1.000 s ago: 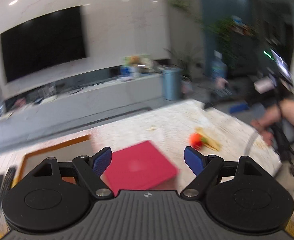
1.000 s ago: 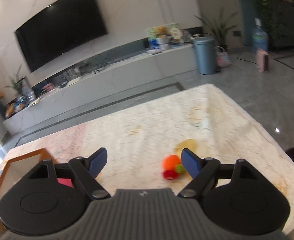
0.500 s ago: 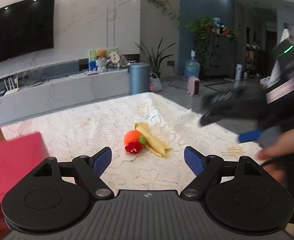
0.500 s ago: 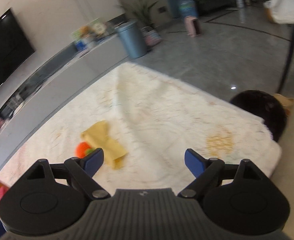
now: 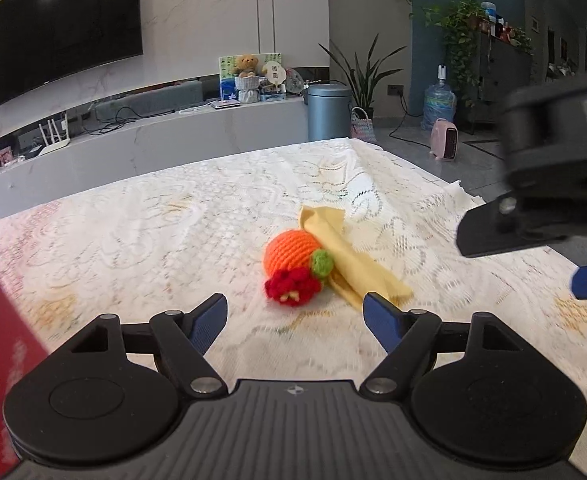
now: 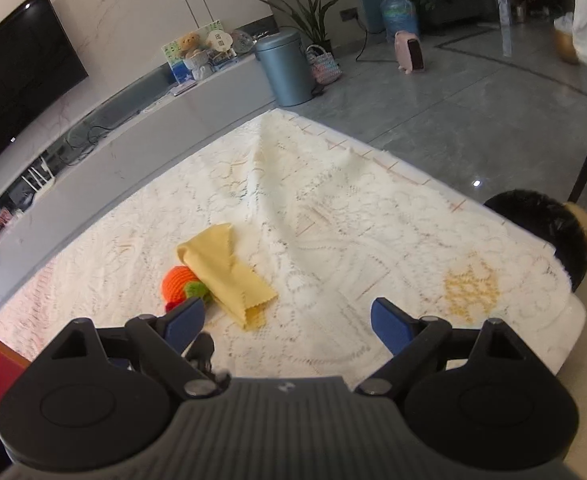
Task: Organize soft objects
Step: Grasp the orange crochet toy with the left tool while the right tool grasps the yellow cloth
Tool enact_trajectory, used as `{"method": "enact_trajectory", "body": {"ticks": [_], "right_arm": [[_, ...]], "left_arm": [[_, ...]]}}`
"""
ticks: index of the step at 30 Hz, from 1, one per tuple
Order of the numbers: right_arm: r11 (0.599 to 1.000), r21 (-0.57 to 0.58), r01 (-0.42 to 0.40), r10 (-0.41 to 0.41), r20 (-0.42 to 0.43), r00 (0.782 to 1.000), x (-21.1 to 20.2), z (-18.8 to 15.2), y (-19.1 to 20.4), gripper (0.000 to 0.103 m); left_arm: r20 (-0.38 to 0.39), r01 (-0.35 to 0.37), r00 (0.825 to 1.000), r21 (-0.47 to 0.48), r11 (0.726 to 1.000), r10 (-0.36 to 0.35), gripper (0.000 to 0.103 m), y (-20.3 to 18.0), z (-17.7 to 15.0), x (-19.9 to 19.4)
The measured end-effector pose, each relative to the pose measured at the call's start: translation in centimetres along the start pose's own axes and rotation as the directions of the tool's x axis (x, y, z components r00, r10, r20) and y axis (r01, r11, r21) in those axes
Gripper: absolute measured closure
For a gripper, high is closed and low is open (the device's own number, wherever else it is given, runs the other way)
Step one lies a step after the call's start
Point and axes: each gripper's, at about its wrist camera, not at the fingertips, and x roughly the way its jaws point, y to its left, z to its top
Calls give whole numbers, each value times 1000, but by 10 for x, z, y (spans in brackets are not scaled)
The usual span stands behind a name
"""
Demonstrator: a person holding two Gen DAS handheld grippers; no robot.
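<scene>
Left wrist view: a lace tablecloth (image 5: 197, 220) covers the table, and on it a crocheted toy (image 5: 293, 266) touches a folded yellow cloth (image 5: 349, 260). The left gripper (image 5: 295, 320), empty, is closing slightly though wide; the right gripper (image 6: 287, 322) is spreading, empty. Behind stand a television (image 5: 53, 32) and bin (image 5: 328, 112).
</scene>
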Motion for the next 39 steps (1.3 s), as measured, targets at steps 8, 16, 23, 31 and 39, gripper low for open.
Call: {"method": "enact_trajectory", "body": {"ticks": [8,16,23,31,39], "right_arm": [[995,96,38,-34,-44,998,14,2,-22,9],[998,62,17,-11,-106,994,38,-5,-16,9],[1000,15,11,-9,-110,994,46,-8,6,9],[997,-43,59,-60,-37,998,52,-9,22,7],[973,-205,-103,98,-34,995,80,2,74,11]], "left_arm": [[2,-9,1000,-28,1000,9,12,5,8,25],[34,113,993,-191,975,-109,41,33,9,30],[52,89,996,-366,926,-75,51,65,-3,11],[-15,3,1000,-261,965,-7,52,57,-4,-11],[-47,-14,999,-227,974,4,52,46,-11,-14]]}}
